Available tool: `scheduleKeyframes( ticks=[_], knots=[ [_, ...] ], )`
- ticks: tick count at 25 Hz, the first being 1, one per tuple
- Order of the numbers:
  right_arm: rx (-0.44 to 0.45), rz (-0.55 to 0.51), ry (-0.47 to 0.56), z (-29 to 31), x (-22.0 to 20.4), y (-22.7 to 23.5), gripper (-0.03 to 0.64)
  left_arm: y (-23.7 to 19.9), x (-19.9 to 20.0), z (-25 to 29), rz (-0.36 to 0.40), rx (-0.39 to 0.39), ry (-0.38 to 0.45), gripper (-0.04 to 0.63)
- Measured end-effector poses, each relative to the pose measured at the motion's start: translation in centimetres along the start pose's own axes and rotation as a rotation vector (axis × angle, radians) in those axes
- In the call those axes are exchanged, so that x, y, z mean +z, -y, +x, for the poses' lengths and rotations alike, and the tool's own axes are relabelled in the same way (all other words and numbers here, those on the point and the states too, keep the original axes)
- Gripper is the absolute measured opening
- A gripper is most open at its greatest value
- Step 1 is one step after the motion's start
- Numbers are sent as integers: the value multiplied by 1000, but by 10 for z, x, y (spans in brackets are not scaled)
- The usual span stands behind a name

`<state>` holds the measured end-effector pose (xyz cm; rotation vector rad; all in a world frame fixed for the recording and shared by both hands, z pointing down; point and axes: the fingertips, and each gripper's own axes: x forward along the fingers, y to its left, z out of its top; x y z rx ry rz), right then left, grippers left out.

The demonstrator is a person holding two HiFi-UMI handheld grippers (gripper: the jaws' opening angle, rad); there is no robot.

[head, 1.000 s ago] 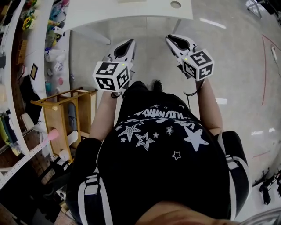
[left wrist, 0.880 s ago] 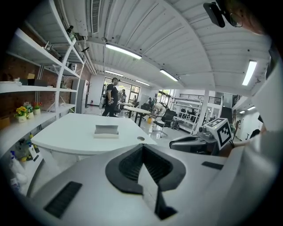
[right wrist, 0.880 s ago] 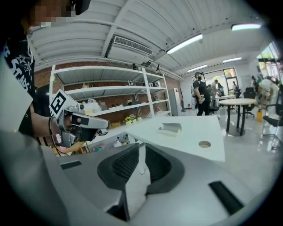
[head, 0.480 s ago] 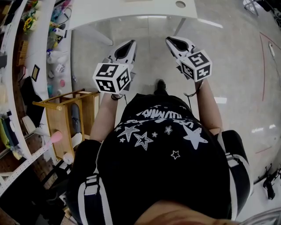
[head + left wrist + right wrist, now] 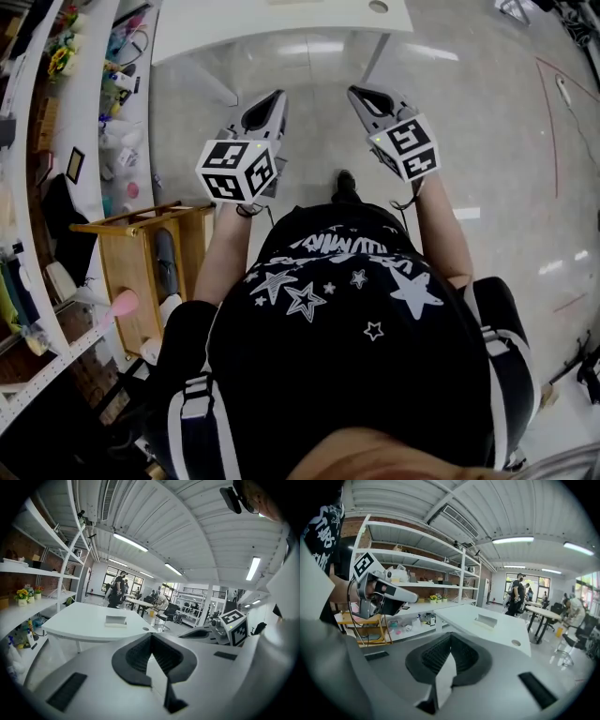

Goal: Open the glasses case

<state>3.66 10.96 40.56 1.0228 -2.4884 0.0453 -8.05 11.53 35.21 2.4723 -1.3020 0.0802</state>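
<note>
A small white glasses case (image 5: 116,620) lies on the white table (image 5: 79,623) ahead; the right gripper view also shows the case (image 5: 486,620) on the table (image 5: 501,632). In the head view only the table's near edge (image 5: 281,23) shows, and the case is out of sight. My left gripper (image 5: 267,105) is held out above the floor, short of the table, jaws shut and empty (image 5: 151,637). Beside it my right gripper (image 5: 366,96) is also shut with nothing in it (image 5: 451,638). Each gripper sees the other: the right gripper (image 5: 225,627) and the left gripper (image 5: 379,595).
Long white shelves (image 5: 56,141) with small bottles and flowers run along the left. A wooden stool (image 5: 141,248) stands by my left side. Farther back in the room are people (image 5: 117,588) and more tables. Bare grey floor (image 5: 487,141) lies to the right.
The person has stepped forward, carrying both grippers along. The wooden stool has slid back along the left side. The right gripper's cube has rolled slightly.
</note>
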Motion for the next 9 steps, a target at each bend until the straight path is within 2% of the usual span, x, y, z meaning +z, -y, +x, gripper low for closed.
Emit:
scheduleKeyframes(
  ticks=[5, 9],
  knots=[
    [-9, 23, 15, -14, 8, -30, 8, 4, 1, -31, -1, -22, 32, 11],
    [1, 84, 53, -22, 16, -51, 8, 4, 5, -55, -2, -33, 53, 11]
  ],
)
